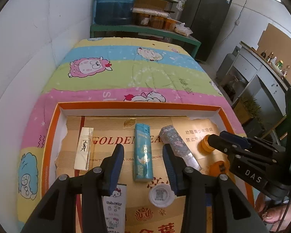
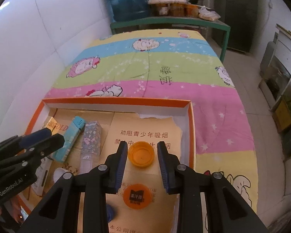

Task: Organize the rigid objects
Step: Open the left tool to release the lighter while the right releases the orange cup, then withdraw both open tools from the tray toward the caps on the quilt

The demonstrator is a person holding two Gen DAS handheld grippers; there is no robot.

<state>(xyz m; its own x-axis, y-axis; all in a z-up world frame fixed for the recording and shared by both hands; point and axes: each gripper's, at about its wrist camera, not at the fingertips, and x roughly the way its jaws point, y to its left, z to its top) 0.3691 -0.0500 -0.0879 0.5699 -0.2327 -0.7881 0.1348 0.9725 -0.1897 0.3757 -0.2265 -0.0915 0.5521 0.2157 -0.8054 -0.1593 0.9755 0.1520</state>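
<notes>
An orange-rimmed box [image 1: 137, 104] lined with tan cardboard lies on the bed. In it are a gold YSL case [image 1: 83, 148], a teal lighter [image 1: 143, 151], a floral-patterned tube [image 1: 176, 144], a white cap [image 1: 161, 194] and a Hello Kitty box [image 1: 115, 205]. My left gripper [image 1: 143, 161] is open, its jaws either side of the lighter, above it. My right gripper [image 2: 141, 155] is open around an upturned orange cap [image 2: 141, 154]. A second orange cap [image 2: 137, 196] lies nearer, top up. The right gripper also shows in the left wrist view [image 1: 219, 137].
The box sits on a striped cartoon-sheep quilt [image 2: 164, 73]. A white wall runs along the left. Behind the bed stand a green shelf [image 1: 145, 29] with jars, a blue water jug [image 1: 116, 0] and a dark fridge [image 1: 207, 19]. A blue cap [image 2: 110, 212] peeks below the right gripper.
</notes>
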